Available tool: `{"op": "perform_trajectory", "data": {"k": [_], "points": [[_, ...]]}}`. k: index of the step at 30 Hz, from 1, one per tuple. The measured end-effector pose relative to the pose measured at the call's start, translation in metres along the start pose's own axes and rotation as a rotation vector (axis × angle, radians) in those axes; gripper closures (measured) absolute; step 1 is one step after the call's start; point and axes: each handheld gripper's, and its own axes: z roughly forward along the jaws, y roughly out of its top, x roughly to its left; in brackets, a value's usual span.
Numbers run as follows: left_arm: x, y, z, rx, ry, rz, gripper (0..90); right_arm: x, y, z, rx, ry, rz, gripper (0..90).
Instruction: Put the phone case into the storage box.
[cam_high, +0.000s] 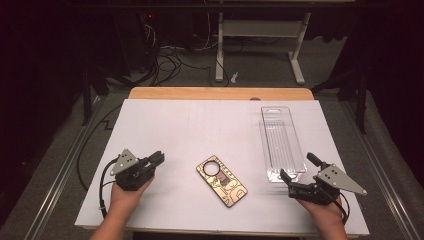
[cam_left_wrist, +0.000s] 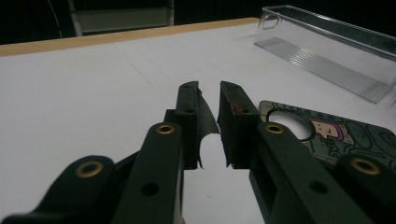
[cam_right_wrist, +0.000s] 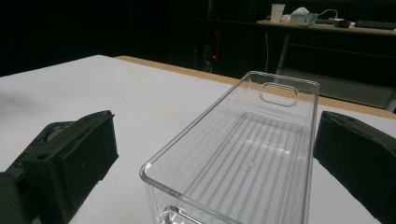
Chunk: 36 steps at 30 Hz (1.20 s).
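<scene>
Resting on the counter (cam_high: 165, 125), left gripper (cam_high: 156, 159) fingers nearly pressed together, empty; right gripper (cam_high: 297, 167) fingers spread around the clear bin (cam_high: 281, 142), phone case (cam_high: 221, 181) at 9 o'clock.

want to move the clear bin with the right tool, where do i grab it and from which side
Probably take the clear bin by its near short end wall, coming from the person's side. The right tool already faces that end with its jaws spread wide on both sides of it, not touching. The bin lies lengthwise away from the person, its side walls tall and smooth, so closing across the narrow width suits it best.
</scene>
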Motion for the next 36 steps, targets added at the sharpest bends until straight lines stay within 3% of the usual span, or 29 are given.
{"op": "perform_trajectory", "data": {"k": [4,8,12,17,18,25,30,36], "points": [[0.001,0.000,0.000,0.002,-0.001,0.001,89.2,0.000,0.000,0.000,-0.003,0.000,-0.001,0.6],[0.001,-0.001,0.001,0.005,-0.013,-0.004,89.4,0.000,0.000,0.000,-0.001,0.003,0.001,0.6],[-0.002,-0.001,0.005,0.019,-0.050,0.000,89.7,0.000,0.001,0.000,-0.005,-0.001,-0.004,0.6],[-0.007,0.000,0.010,0.012,-0.108,-0.021,89.7,0.000,0.001,0.000,-0.005,-0.003,0.001,0.6],[-0.008,0.000,0.012,0.008,-0.137,-0.036,89.7,0.000,0.001,0.000,-0.005,-0.004,0.001,0.6],[-0.027,0.008,0.029,0.062,-0.151,-0.024,89.7,-0.002,0.001,-0.001,-0.012,-0.005,0.004,0.6],[-0.047,0.018,0.045,0.097,-0.165,0.015,89.6,-0.003,0.001,-0.002,-0.010,-0.004,0.008,0.7],[-0.063,0.025,0.065,0.123,-0.218,0.021,89.5,-0.003,0.001,-0.002,-0.012,-0.002,0.013,0.7]]}}
